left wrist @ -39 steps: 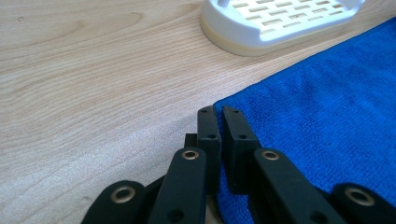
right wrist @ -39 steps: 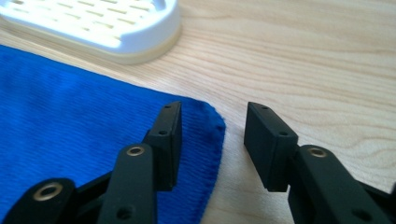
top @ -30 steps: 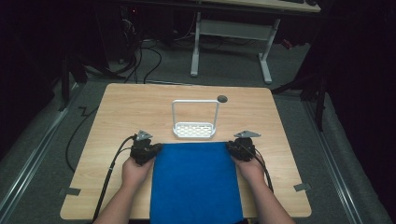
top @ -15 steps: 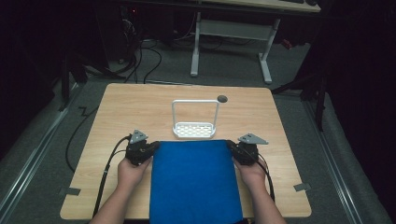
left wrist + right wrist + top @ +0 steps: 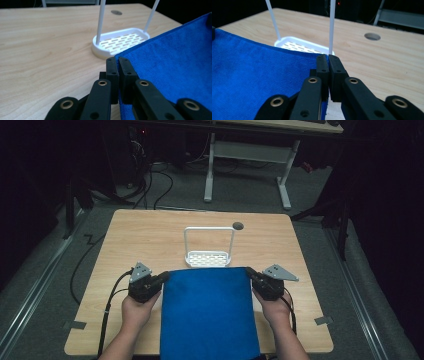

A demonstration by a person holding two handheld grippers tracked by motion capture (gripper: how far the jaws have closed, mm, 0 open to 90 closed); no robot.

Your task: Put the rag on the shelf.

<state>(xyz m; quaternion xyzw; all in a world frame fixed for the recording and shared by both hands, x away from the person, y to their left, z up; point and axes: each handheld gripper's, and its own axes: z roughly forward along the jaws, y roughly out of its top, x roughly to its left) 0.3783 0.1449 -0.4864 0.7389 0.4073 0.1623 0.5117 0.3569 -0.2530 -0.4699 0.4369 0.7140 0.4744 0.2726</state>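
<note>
The left hand-held gripper point(image 5: 117, 62) pinches the corner of a blue cloth point(image 5: 175, 62). A white rack point(image 5: 120, 42) stands just behind on the desk point(image 5: 45, 50).

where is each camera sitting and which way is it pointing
High view: above the person's side, facing forward and down on the table; shows both forearms, left gripper and right gripper.
Left gripper view: rides the left gripper, looking along its closed jaws at the blue towel corner and white rack.
Right gripper view: rides the right gripper, jaws closed on the other far corner.
All three views share towel and rack.
</note>
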